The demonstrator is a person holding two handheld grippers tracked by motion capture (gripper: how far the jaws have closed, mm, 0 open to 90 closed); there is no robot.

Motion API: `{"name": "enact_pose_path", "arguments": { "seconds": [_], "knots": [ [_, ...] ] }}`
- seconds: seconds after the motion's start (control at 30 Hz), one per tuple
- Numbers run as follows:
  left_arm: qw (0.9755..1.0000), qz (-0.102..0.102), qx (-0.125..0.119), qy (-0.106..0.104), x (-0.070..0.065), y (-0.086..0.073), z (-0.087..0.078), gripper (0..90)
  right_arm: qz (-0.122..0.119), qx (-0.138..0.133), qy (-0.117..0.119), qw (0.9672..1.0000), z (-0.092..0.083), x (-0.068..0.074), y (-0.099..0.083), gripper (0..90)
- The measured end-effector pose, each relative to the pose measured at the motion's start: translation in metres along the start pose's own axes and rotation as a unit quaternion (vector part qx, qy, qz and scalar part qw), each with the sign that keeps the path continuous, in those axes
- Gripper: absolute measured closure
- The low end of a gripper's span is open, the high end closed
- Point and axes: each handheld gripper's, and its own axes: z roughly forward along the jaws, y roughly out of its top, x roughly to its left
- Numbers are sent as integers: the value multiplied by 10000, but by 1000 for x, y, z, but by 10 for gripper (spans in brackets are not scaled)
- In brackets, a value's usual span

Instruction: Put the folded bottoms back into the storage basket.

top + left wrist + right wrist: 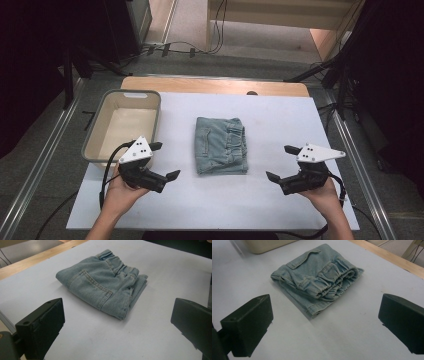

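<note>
- A white table [280, 200] with a bare wooden strip along its far edge carries the whole scene, seen from the high view; a person's forearms come in from the near edge, one gripper in each hand
- A beige plastic bin [102, 112] with a grey rim sits at the table's left side, close to the left edge; its pale floor is bare, nothing lying inside; in the right gripper view a corner of the bin [267, 245] shows just beyond the cloth
- Folded light-blue denim shorts [221, 145] lie flat at the middle of the table, to the right of the bin and apart from it, between the two grippers and touching neither; the fabric is faded and washed-out; a stitched back pocket faces up on the top layer in the left gripper view, shorts [105, 285]; the gathered elastic waistband bunches along one edge in the right gripper view, shorts [319, 277], with the stacked folds and a hem showing beneath it
- The left gripper [164, 160] rests over the table near the bin's near corner, held in the left hand; its jaws stand spread wide with nothing between them, aimed toward the shorts; a grey three-cornered plate rides on top
- The right gripper [283, 162] hangs at the table's right side, well apart from the shorts; its jaws likewise gape wide and hold nothing; bare tabletop shows between them
</note>
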Motion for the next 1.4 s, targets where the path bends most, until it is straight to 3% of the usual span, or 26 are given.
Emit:
{"name": "enact_pose_path", "arguments": {
  "seconds": [0.57,0.97,1.4],
  "knots": [
    [10000,4,-6,12,-1,-2,-2,0,106,69,-22,9999,9,-2,-3,0],
    [9999,52,39,-80,-2,-2,-1,0,7,123,54,9999,17,3,-2,0],
    [9999,90,94,-109,-4,-1,0,0,-177,411,180,9988,38,13,-2,0]
  ]
}}
